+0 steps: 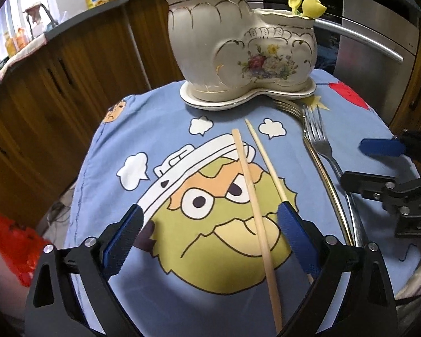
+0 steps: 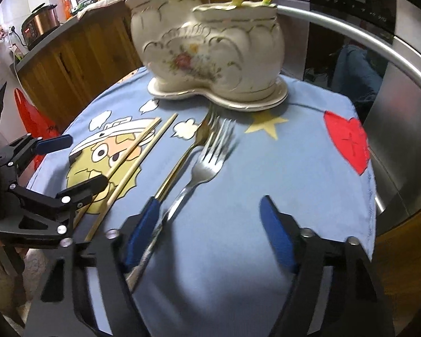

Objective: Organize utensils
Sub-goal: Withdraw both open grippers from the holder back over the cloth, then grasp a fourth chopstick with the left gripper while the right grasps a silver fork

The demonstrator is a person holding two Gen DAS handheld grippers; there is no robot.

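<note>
Two compartments in a cream ceramic holder [image 1: 238,50], upper centre of both views, already taking chopsticks and yellow-handled pieces. Below it, blue cartoon cloth [image 1: 160,146] over the worktop. Lying loose on that cloth: two wooden chopsticks [image 1: 252,196], a gold fork [image 2: 182,154] and a silver fork [image 2: 202,165] side by side.

Left tongs [image 1: 210,241] wide open, holding nothing, one chopstick between the pads, the other running under the right-hand pad. Right tongs [image 2: 210,233] part open, empty; silver fork handle just beside the left-hand pad, gold handle running behind it.

Likely risks: closing off-centre and nudging the fork aside, catching both handles at once, or pinching cloth along with the thin chopstick.
</note>
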